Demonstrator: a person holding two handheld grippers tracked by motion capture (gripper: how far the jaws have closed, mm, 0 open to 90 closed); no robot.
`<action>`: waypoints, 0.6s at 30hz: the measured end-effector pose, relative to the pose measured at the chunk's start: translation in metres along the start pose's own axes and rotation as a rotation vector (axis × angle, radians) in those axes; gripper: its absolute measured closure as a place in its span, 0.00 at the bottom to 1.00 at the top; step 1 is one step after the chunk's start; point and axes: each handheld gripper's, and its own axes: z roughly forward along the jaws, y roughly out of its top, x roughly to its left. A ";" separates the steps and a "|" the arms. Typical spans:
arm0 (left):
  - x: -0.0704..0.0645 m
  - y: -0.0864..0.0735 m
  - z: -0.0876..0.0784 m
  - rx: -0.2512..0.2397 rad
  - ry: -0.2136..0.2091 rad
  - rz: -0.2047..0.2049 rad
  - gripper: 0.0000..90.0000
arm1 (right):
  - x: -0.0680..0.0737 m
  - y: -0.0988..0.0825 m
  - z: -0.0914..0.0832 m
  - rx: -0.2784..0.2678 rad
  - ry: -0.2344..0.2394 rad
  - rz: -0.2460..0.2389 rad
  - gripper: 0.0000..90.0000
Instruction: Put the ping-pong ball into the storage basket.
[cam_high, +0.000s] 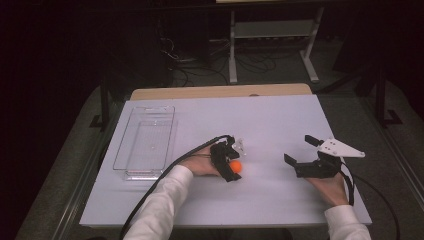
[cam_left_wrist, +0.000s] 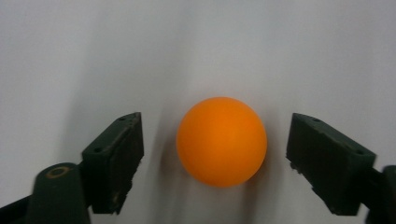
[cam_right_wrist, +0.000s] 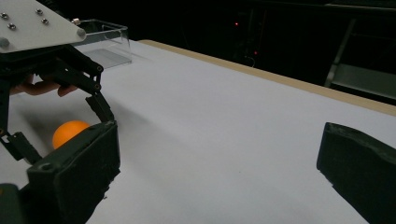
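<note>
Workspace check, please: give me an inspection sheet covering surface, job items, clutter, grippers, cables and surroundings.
Surface: white table top, wooden edge at the far side.
Job's things: orange ball on the table; clear plastic tray at far left, looks empty.
Clutter: nothing seen.
Grippers: left gripper open, jaws either side of the ball, not touching; right gripper open, holding nothing.
Cables: black cable trails along the left sleeve; another behind the right hand.
Surroundings: dark room, white shelf frame, floor wires.

Orange ball on the white bench, clear tray off to the left.

I see the smooth orange ball (cam_high: 235, 165) resting near the bench's middle, toward the near edge; the clear rectangular tray (cam_high: 145, 141) lies empty along the left edge, well apart from it.
</note>
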 end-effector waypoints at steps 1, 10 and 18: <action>0.000 0.000 0.000 -0.001 0.000 -0.002 0.25 | 0.000 0.000 0.000 0.000 0.000 0.000 0.00; 0.000 0.000 -0.001 0.005 0.009 0.003 0.38 | 0.000 0.000 0.000 -0.003 -0.001 0.002 0.00; -0.003 0.001 -0.001 0.016 0.026 0.028 0.49 | -0.001 0.000 -0.001 -0.009 -0.004 0.003 0.00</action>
